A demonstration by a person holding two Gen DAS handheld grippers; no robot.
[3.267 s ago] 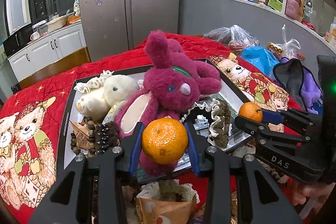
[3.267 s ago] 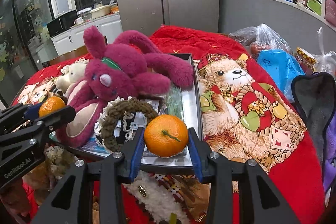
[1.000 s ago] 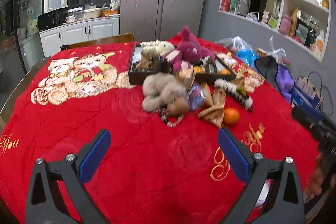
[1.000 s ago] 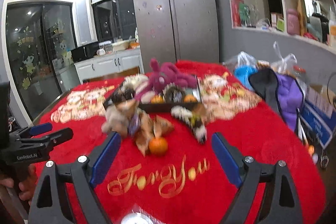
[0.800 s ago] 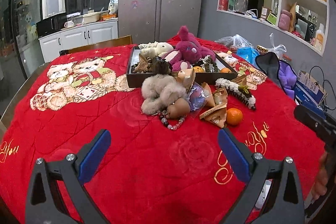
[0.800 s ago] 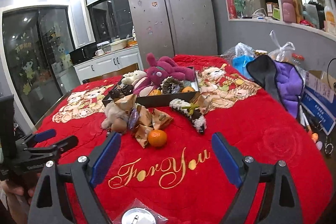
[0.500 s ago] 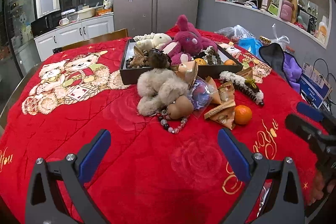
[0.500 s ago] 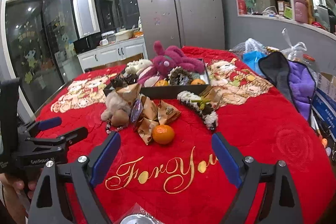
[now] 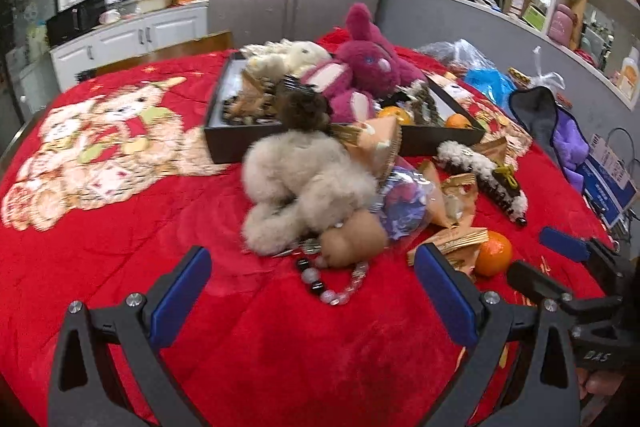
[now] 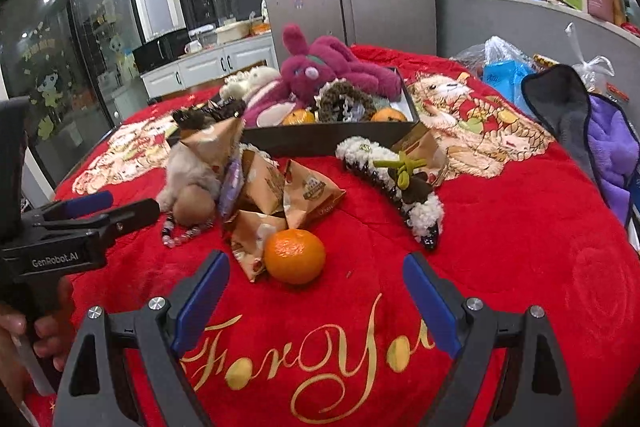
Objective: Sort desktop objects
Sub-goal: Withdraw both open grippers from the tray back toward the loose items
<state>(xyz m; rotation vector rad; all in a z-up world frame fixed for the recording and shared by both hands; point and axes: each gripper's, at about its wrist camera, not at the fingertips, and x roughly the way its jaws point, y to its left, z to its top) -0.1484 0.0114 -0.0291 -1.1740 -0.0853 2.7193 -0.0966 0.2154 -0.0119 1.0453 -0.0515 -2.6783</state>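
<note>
A round, dimpled orange (image 10: pixel 295 256) sits on the plush red blanket (image 10: pixel 520 247), at the near edge of a pile of crinkled paper packets (image 10: pixel 276 187), a fluffy beige toy (image 9: pixel 304 183) and glassy beads (image 9: pixel 336 283). Behind them a dark, straight-walled tray (image 10: pixel 332 137) holds a magenta bunny (image 10: pixel 320 71). The right gripper (image 10: pixel 316 291) and left gripper (image 9: pixel 312 291) gape wide, both empty.
</note>
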